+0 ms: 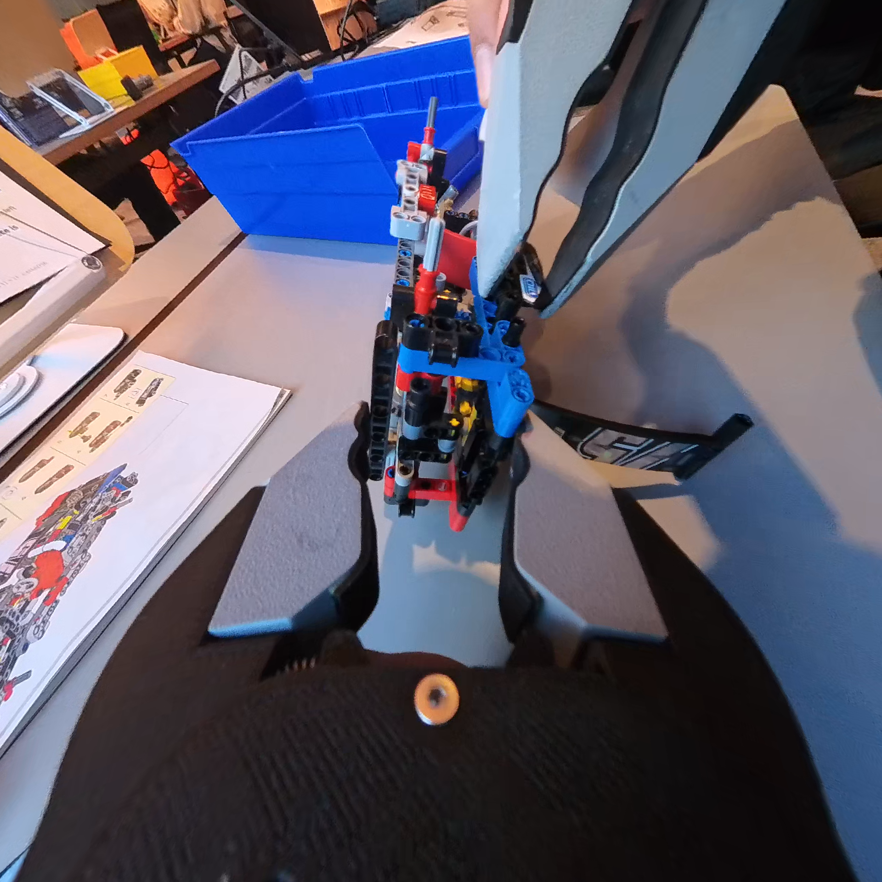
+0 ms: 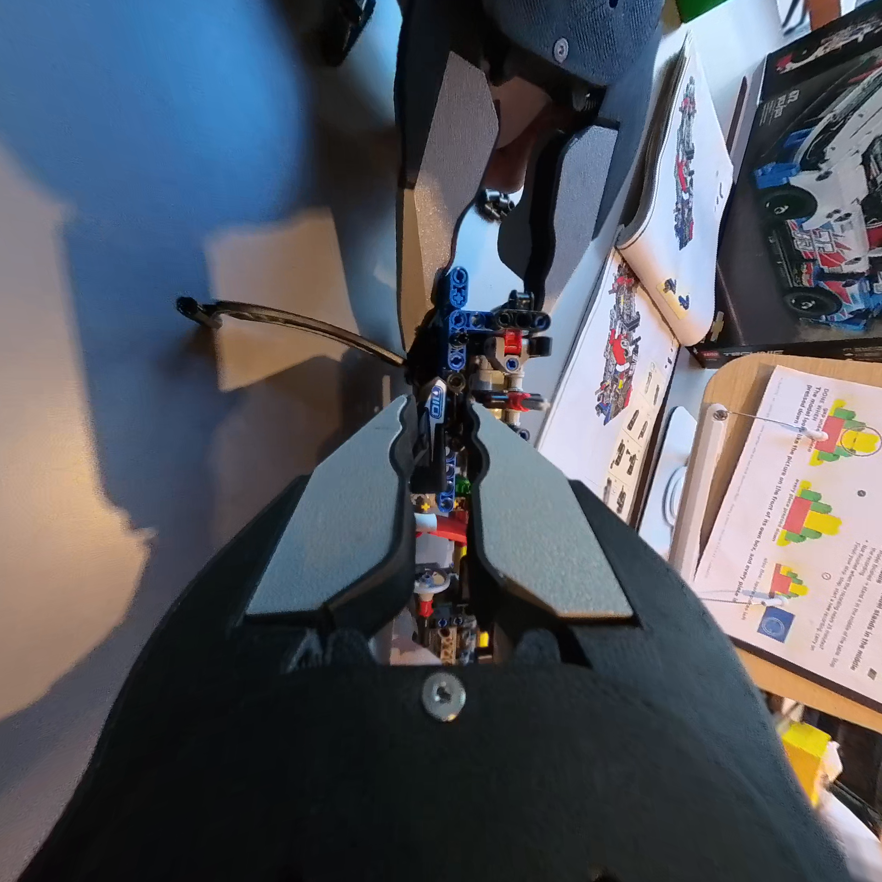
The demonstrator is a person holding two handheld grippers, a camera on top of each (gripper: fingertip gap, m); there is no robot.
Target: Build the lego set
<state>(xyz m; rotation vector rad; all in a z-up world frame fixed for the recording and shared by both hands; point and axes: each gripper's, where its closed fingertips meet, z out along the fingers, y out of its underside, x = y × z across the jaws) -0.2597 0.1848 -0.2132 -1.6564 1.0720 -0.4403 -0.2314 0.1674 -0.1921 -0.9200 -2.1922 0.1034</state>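
The half-built lego model point(image 1: 439, 353), a narrow stack of black, blue, red and grey beams stood on edge, sits mid-table on the grey table point(image 1: 296, 305), held from both ends. The left gripper point(image 1: 436, 453) has its jaws narrowed onto the near lower end of the model, fingers pressing both sides. The right gripper point(image 2: 441, 429) comes in from the far right side, jaws narrowed and clamped on the model's upper part, around a black stickered panel point(image 2: 435, 405) on its side. A long curved black panel point(image 1: 635, 446) sticks out to the right from the model, its far tip seemingly resting on the table; whether it is fully pinned to the model cannot be told. A grey axle point(image 1: 433, 112) pokes out of the far end. Left of the model lies the open instruction booklet point(image 1: 157, 458); behind it a blue bin point(image 1: 296, 176). In the right wrist view a set box point(image 2: 821, 181) and a printed sheet point(image 2: 802, 515) on a wooden board lie beyond the booklet. Risks, as judged: opposing squeezes may twist the thin stack and pop pins or beams loose; the curved panel could lever off if the model is rotated against the table; the stickered panel might slip in the grip and seat crooked.
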